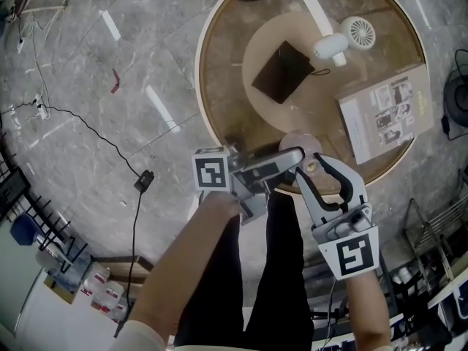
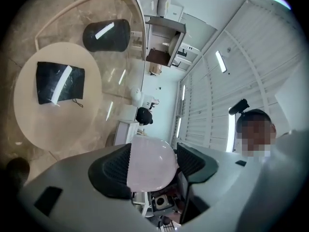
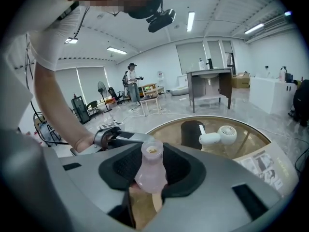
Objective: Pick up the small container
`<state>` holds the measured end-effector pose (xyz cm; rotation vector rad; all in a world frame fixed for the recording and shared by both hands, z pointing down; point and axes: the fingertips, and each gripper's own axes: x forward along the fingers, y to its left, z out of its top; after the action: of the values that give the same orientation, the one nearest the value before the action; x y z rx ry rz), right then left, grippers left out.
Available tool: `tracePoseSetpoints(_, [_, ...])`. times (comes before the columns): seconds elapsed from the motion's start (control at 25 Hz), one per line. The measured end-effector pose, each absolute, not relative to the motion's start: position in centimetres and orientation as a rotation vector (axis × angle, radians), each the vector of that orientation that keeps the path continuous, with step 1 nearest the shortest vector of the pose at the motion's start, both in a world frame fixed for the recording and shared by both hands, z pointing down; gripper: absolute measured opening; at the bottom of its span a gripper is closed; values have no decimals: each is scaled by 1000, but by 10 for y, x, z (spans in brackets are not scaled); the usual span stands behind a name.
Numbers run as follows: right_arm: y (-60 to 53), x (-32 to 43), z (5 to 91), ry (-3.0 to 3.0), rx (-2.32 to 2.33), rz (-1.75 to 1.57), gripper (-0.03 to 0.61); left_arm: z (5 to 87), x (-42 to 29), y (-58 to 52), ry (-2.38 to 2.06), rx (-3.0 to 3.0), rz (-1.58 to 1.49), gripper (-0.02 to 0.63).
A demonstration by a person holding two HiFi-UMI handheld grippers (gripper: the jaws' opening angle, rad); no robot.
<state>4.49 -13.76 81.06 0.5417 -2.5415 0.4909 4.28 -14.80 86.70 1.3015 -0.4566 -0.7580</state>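
Observation:
The small container point(image 1: 298, 142) is a pale pink bottle held in the air over the near rim of the round glass table point(image 1: 208, 115). My right gripper point(image 1: 313, 168) is shut on it; in the right gripper view the bottle point(image 3: 152, 175) stands between the dark pads with its open neck up. My left gripper point(image 1: 292, 156) reaches in from the left. In the left gripper view the bottle's rounded body point(image 2: 150, 167) fills the gap of the left gripper point(image 2: 150, 159), and both pads point(image 2: 113, 168) lie against it.
On the table lie a black pouch point(image 1: 282, 72), a white handheld fan point(image 1: 344, 39) and a magazine point(image 1: 384, 112). A black cable point(image 1: 142, 181) runs over the marble floor at the left. The person's dark trousers point(image 1: 278, 269) are directly below the grippers.

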Motion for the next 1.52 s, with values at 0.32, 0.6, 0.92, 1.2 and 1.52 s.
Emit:
tracePoseSetpoints(0.32, [-135,36,757,-2581,550,460,147,815,35,-147,-420,1324,-800,298])
tracePoseSetpoints(0.6, [-135,34,692,-2601,569,445,149,753,34,-146,-405,1322,-817,296])
tracePoseSetpoints(0.92, [-143,24,609,-2657,642,416,149,670,29,-153,-354,1311,-823,295])
tracePoseSetpoints(1.2, [-136,17,525,-2710,661,363,149,585,27,-146,-299,1281,-811,295])
tracePoseSetpoints(1.52, [-112,11,438,-2688,671,302,149,492,19,-126,-262,1304,-768,296])
